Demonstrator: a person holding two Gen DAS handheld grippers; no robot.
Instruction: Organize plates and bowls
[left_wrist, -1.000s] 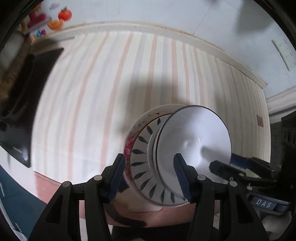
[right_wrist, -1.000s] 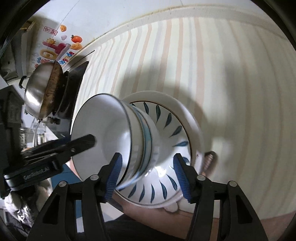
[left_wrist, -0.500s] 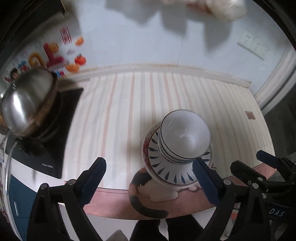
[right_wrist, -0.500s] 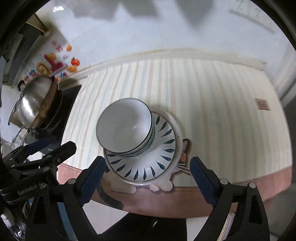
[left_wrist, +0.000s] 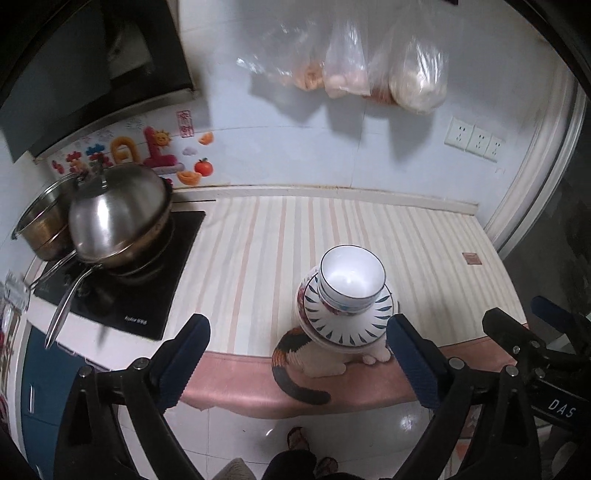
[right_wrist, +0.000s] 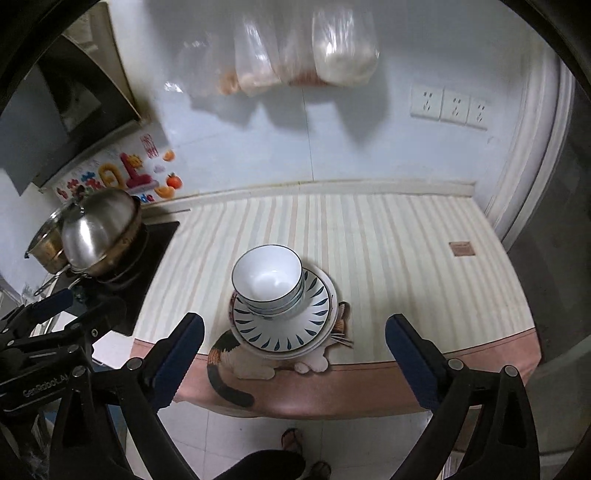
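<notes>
1. White bowls (left_wrist: 351, 282) sat nested on the leaf-patterned plates (right_wrist: 282, 325), stacked near the striped surface's (left_wrist: 258, 258) front edge.
2. Left tongs (left_wrist: 297, 358) had just opened wide, holding nothing.
3. Right tongs (right_wrist: 293, 354) likewise gaped empty, apart from the stack.

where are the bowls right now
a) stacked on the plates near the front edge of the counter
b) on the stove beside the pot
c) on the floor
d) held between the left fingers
a: the bowls sit nested on the plates at the counter's front edge, with neither pair of fingers touching them.
</notes>
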